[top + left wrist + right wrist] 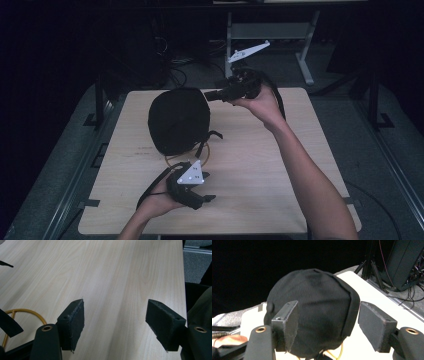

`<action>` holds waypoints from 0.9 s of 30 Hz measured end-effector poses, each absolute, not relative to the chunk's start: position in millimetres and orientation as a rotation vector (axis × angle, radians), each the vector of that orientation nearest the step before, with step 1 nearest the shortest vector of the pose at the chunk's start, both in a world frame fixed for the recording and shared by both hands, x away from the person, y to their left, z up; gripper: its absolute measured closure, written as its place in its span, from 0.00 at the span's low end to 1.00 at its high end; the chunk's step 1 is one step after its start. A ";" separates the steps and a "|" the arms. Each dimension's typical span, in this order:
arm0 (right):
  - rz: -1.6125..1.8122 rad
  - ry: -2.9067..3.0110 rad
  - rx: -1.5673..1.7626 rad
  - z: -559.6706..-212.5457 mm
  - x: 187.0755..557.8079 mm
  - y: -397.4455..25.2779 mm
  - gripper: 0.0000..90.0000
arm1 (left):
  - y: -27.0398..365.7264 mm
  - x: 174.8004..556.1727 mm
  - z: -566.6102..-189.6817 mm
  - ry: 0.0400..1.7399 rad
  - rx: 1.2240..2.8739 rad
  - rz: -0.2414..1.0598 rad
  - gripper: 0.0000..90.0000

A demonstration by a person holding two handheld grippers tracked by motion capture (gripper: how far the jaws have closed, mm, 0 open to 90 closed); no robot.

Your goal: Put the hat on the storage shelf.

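A: Black cap (178, 120) sits on the table (260, 165), just ahead of the right gripper (212, 95), which hangs above the far edge and points at it.

B: Right jaws?

A: Apart, nothing between them. In the right gripper view the cap (312, 312) sits just beyond the pads (377, 325), no contact.

B: Left gripper (202, 192)?

A: Near edge, low over the wood, the cap well behind it. Jaws apart, bare table (112, 277) between the pads (73, 322). Yellow hoop (25, 313) lies just off its left pad; it pokes out from under the cap.
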State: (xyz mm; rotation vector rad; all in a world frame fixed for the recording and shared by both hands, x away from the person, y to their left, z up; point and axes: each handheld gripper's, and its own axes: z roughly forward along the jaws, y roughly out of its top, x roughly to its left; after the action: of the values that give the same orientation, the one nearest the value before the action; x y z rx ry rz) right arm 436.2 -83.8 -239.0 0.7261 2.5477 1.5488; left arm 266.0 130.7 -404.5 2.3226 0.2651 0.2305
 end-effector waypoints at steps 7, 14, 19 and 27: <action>1.546 2.539 0.762 -247.9 431.0 -101.4 0.32 | 129.4 266.5 -407.1 0.272 2.326 0.229 0.34; 1.544 2.529 0.794 -255.2 426.2 -114.3 0.30 | 131.0 268.0 -406.9 0.267 2.326 0.236 0.33; 1.540 2.527 0.811 -259.5 423.1 -121.6 0.29 | 131.4 268.1 -407.7 0.276 2.324 0.235 0.33; 1.538 2.527 0.851 -271.2 417.5 -137.5 0.27 | 131.7 268.7 -408.8 0.279 2.327 0.234 0.33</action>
State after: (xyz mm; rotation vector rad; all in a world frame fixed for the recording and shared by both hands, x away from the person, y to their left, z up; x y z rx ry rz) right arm 417.5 -137.5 -271.2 0.8515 2.5268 1.5384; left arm 268.7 131.7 -408.8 2.3273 0.2792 0.2345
